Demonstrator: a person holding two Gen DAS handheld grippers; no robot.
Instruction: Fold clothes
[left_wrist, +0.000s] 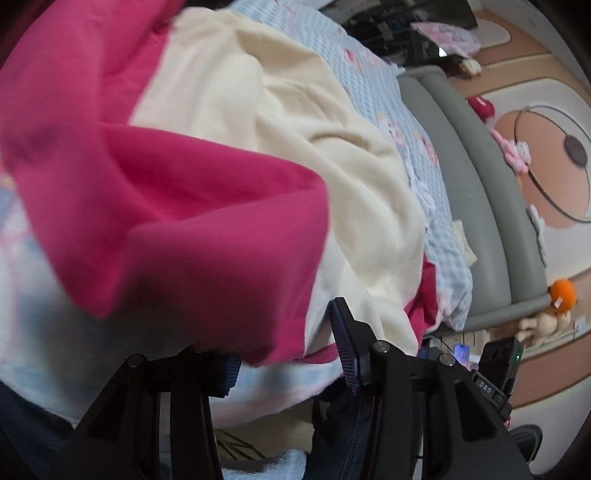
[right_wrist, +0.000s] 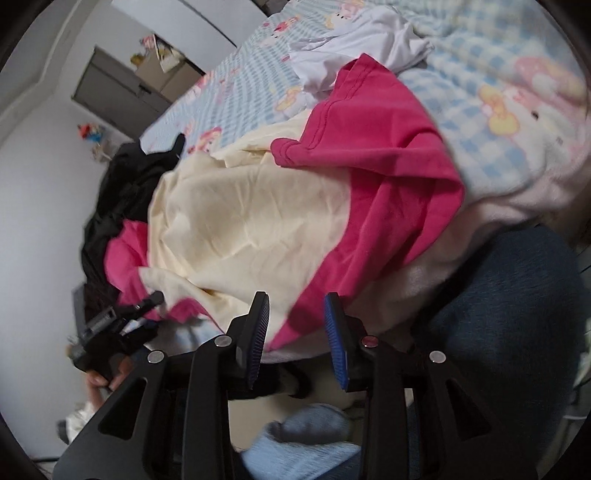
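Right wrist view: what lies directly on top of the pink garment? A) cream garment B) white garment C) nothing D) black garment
A: the cream garment is spread across the pink garment, whose pink shows on both sides of it; the black garment and white garment lie off to the sides.

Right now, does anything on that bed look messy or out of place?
Yes. The pink shirt and cream shirt lie crumpled together in a heap, unfolded. A black garment slumps at the bed's edge, and a white one is bunched further up the blanket.
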